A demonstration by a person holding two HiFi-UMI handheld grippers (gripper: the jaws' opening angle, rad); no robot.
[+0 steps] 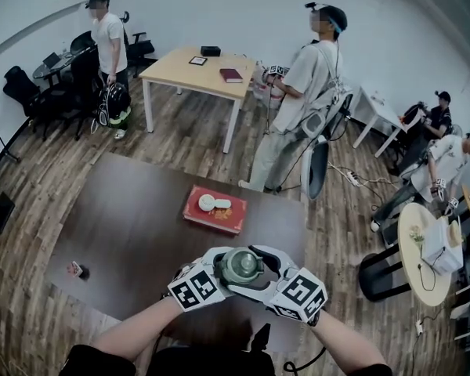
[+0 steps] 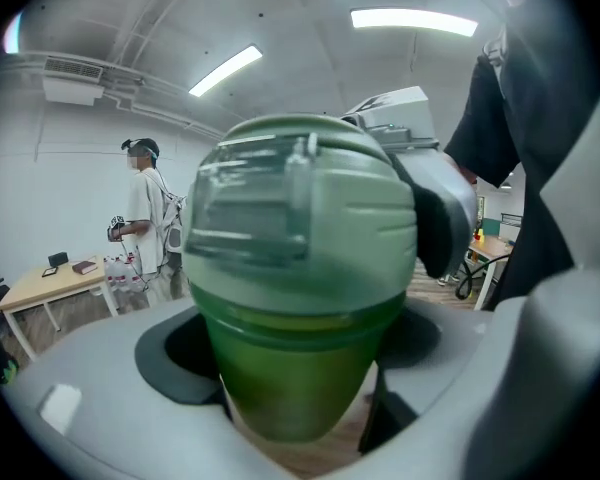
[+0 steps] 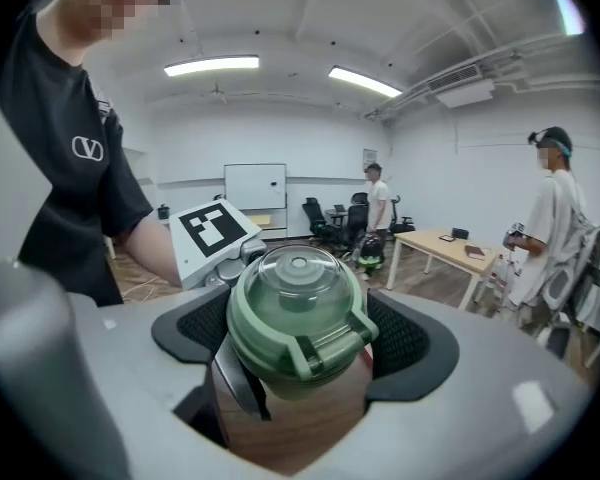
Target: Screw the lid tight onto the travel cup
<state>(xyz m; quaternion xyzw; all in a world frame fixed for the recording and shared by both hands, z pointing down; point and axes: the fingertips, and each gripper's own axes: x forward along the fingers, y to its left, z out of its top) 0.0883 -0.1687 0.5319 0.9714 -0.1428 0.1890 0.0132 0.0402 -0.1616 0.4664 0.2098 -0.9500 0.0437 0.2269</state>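
The green travel cup (image 1: pixel 241 266) hangs in the air over the near edge of the dark brown table (image 1: pixel 133 225), held between both grippers. My left gripper (image 1: pixel 225 277) comes in from the left. In the left gripper view its jaws are shut on the translucent green cup body (image 2: pixel 280 368), under the pale green lid (image 2: pixel 300 208). My right gripper (image 1: pixel 260 277) comes in from the right. In the right gripper view its mesh pads (image 3: pixel 405 338) press both sides of the domed lid (image 3: pixel 296 313), whose flip clasp faces the camera. The lid sits on the cup.
A red box (image 1: pixel 215 208) with white items lies mid-table, a small object (image 1: pixel 77 269) near the left edge. A person (image 1: pixel 298 92) stands beyond the table by a chair (image 1: pixel 317 163). A wooden table (image 1: pixel 196 69) and other people are further off.
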